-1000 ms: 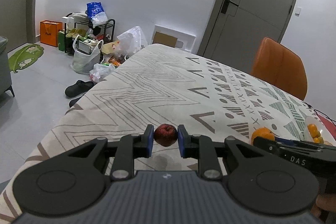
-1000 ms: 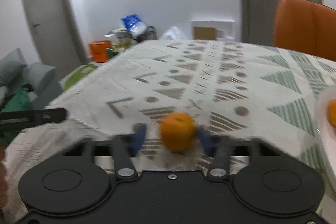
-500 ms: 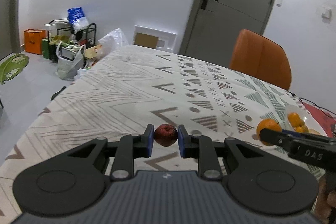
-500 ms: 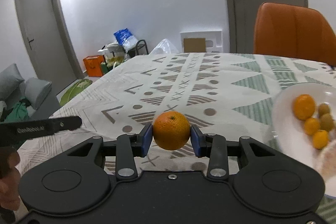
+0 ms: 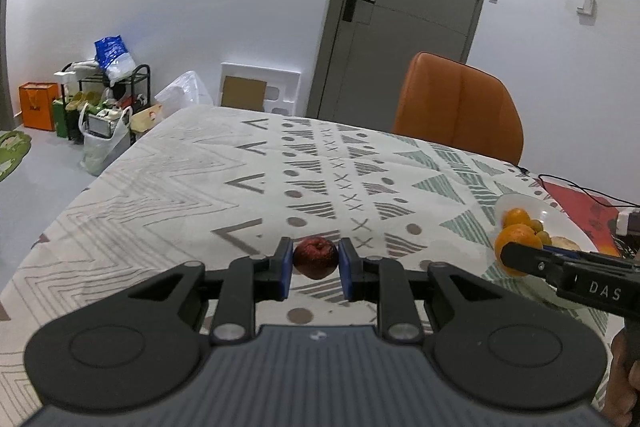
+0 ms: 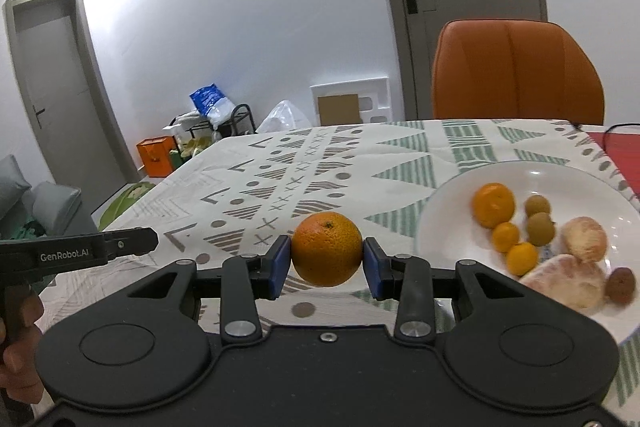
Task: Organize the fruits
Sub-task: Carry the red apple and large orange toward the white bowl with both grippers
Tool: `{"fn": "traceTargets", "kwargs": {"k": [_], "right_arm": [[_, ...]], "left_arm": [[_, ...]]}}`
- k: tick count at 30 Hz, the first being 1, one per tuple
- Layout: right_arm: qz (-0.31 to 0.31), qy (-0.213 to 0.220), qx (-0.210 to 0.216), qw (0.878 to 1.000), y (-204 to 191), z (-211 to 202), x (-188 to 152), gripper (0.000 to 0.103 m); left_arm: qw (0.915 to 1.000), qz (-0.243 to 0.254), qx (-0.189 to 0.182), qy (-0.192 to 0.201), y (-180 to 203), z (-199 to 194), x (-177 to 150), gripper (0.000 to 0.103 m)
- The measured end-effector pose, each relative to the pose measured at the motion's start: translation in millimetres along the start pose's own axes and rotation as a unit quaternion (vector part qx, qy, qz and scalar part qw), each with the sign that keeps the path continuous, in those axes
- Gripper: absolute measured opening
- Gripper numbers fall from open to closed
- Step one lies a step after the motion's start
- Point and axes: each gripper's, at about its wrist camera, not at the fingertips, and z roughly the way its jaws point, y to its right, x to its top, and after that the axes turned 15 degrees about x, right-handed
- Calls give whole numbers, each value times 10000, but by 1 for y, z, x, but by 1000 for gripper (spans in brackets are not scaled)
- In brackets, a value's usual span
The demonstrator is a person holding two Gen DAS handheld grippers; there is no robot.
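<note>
My left gripper (image 5: 315, 264) is shut on a small dark red fruit (image 5: 315, 257), held above the patterned tablecloth. My right gripper (image 6: 326, 263) is shut on an orange (image 6: 327, 249), also above the cloth. Just right of it lies a white plate (image 6: 448, 211) with several small oranges, greenish round fruits, peeled pale segments and one brown fruit. In the left wrist view the same plate (image 5: 560, 223) sits at the right edge, with the right gripper's finger (image 5: 532, 261) and its orange (image 5: 516, 243) in front of it. The left gripper's finger (image 6: 120, 247) shows at the left of the right wrist view.
An orange chair (image 5: 460, 111) stands at the table's far side, in front of a grey door (image 5: 408, 11). A black cable (image 5: 576, 187) crosses a red mat at the far right. Bags and a rack (image 5: 100, 95) clutter the floor at the left. A person's hand (image 6: 16, 355) holds the left grip.
Both grippers have swung right with their fruit still held. The plate has come fully into the right wrist view, and the chair and door have shifted toward the middle of both views.
</note>
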Motion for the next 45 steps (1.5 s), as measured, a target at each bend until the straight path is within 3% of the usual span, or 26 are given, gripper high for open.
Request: {"fn": "traceTargets", "kwargs": {"k": [28, 31, 45], "right_arm": [[582, 415, -320, 9969, 66, -63, -22, 37], [651, 496, -271, 9963, 70, -66, -23, 42], [656, 582, -345, 9955, 78, -88, -26, 42]], "left_arm": [[9981, 544, -224, 199, 79, -16, 2, 22], [9975, 618, -268, 201, 88, -16, 2, 22], [9946, 850, -568, 203, 123, -12, 1, 22]]}}
